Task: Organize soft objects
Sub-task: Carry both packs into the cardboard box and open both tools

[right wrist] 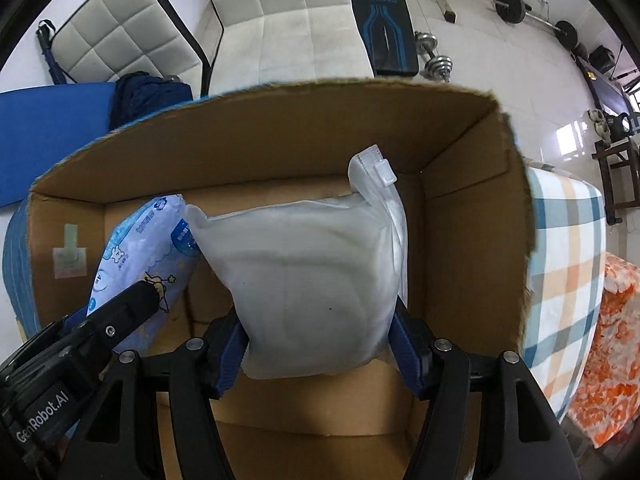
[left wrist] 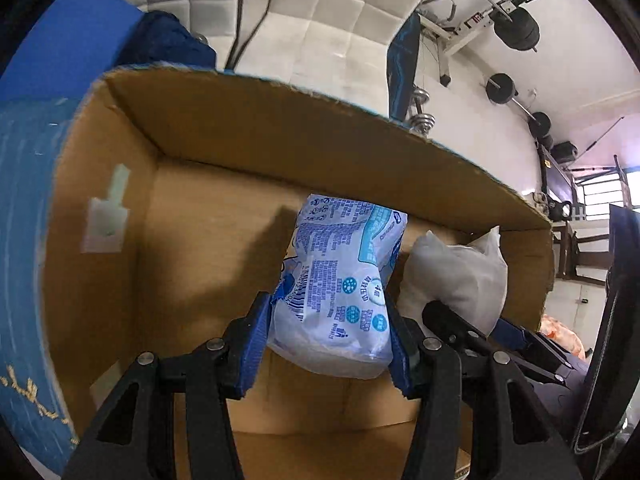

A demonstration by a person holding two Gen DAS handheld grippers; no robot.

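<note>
My left gripper (left wrist: 330, 316) is shut on a blue-printed white tissue pack (left wrist: 344, 280) and holds it inside an open cardboard box (left wrist: 256, 132). My right gripper (right wrist: 318, 320) is shut on a frosted white zip bag (right wrist: 312, 272) with soft white contents, held inside the same box (right wrist: 280, 136), to the right of the tissue pack (right wrist: 148, 248). The zip bag (left wrist: 460, 276) and the right gripper's arm also show at the right of the left wrist view. The left gripper's body (right wrist: 80, 336) shows at the lower left of the right wrist view.
The box has a white sticker (left wrist: 106, 224) on its left wall. A checked cloth (right wrist: 568, 272) and an orange-patterned cloth (right wrist: 612, 340) lie right of the box. A blue mat (right wrist: 52, 140) and dark blue knit (right wrist: 148, 96) lie behind it. White cushioned panels and gym weights stand beyond.
</note>
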